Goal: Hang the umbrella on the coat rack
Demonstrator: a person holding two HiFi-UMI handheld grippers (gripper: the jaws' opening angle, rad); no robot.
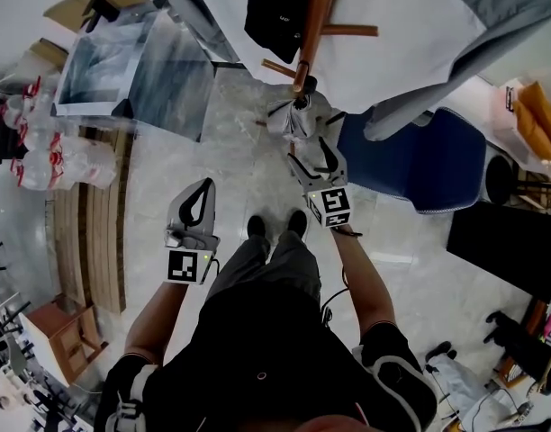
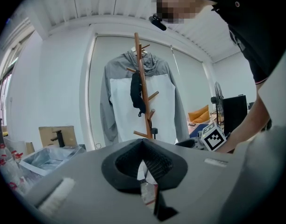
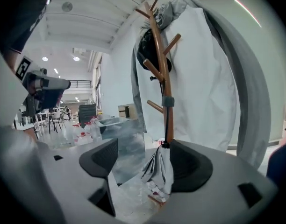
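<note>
The folded grey umbrella point(image 1: 292, 120) hangs by the wooden coat rack point(image 1: 313, 16), its folds pointing down. In the right gripper view the umbrella point(image 3: 161, 169) dangles on a thin black strap from a grey piece on the rack pole point(image 3: 164, 78). My right gripper point(image 1: 313, 144) point(image 3: 144, 146) is open, and the umbrella lies in the gap against the right-hand jaw, with a wide space to the other jaw. My left gripper point(image 1: 203, 185) point(image 2: 143, 141) is shut on nothing, held lower and to the left, facing the rack point(image 2: 143, 97).
A grey-and-white jacket point(image 1: 420, 34) and a black bag point(image 1: 271, 7) hang on the rack. A blue chair point(image 1: 410, 160) stands to its right, a shiny metal sink unit point(image 1: 131, 61) to its left, and water bottles point(image 1: 41, 160) beyond that. The floor is pale tile.
</note>
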